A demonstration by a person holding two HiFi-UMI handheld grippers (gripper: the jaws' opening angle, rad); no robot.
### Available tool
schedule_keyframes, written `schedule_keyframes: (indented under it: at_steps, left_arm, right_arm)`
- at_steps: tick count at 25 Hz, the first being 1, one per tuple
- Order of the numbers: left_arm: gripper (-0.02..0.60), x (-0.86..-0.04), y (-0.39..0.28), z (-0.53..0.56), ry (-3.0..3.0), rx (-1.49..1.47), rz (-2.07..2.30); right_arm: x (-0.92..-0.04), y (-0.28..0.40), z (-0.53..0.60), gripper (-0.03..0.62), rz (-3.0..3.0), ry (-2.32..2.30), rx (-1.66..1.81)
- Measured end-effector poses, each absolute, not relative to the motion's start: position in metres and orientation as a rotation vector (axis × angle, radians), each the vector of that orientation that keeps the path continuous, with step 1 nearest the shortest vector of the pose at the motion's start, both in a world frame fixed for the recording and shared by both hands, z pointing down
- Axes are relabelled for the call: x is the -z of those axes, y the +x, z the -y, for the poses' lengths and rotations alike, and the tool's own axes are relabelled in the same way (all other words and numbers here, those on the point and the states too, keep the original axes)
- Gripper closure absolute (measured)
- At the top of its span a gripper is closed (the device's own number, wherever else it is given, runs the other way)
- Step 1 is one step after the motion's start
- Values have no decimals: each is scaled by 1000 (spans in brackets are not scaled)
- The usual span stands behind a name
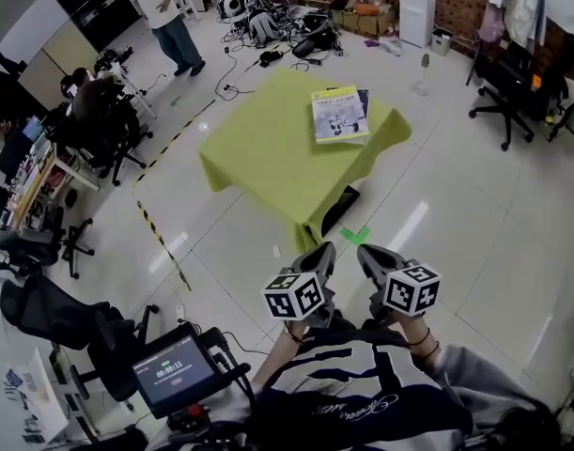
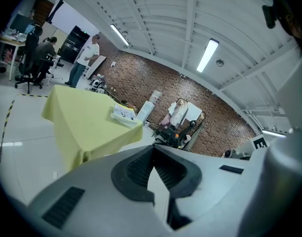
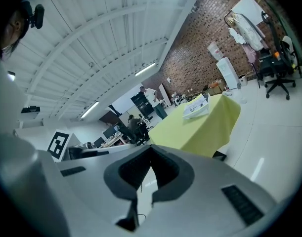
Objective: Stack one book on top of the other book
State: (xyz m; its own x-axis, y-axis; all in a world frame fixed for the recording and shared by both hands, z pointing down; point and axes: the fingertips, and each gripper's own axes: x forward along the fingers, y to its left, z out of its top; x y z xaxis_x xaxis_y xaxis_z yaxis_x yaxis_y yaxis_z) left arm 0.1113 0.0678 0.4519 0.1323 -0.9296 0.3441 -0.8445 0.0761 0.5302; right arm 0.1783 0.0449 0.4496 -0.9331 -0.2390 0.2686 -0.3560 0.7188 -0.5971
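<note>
The top book [image 1: 339,116] lies on the lower book [image 1: 364,100] at the far right corner of the yellow-green tabletop [image 1: 258,148], its long axis running roughly near to far. The left hand-held gripper [image 1: 324,252] and the right hand-held gripper [image 1: 364,254] are closed and empty, near the person [image 1: 362,393], well apart from the books.

The surface [image 1: 268,148], draped in yellow-green cloth, stands mid-floor. At its far right corner a book [image 1: 339,114] lies on top of a second book [image 1: 364,100], whose dark edge shows along the right. The left gripper [image 1: 324,252] and right gripper [image 1: 364,254] hang side by side over the floor [image 1: 456,252], well apart from the surface. A screen [image 1: 174,369] sits lower left; a standing person [image 1: 164,7] is at the top left
</note>
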Motion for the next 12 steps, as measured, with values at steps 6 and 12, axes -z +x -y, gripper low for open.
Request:
schedule_keyframes:
  at_steps: [6, 12]
  left_arm:
    - [577, -457, 108, -74, 1773, 165, 1702]
    - [577, -456, 95, -84, 1765, 164, 1701]
  right_arm:
    - [-453, 174, -49, 600, 2739, 495, -1021]
    - [-448, 163, -57, 600, 2739, 494, -1021]
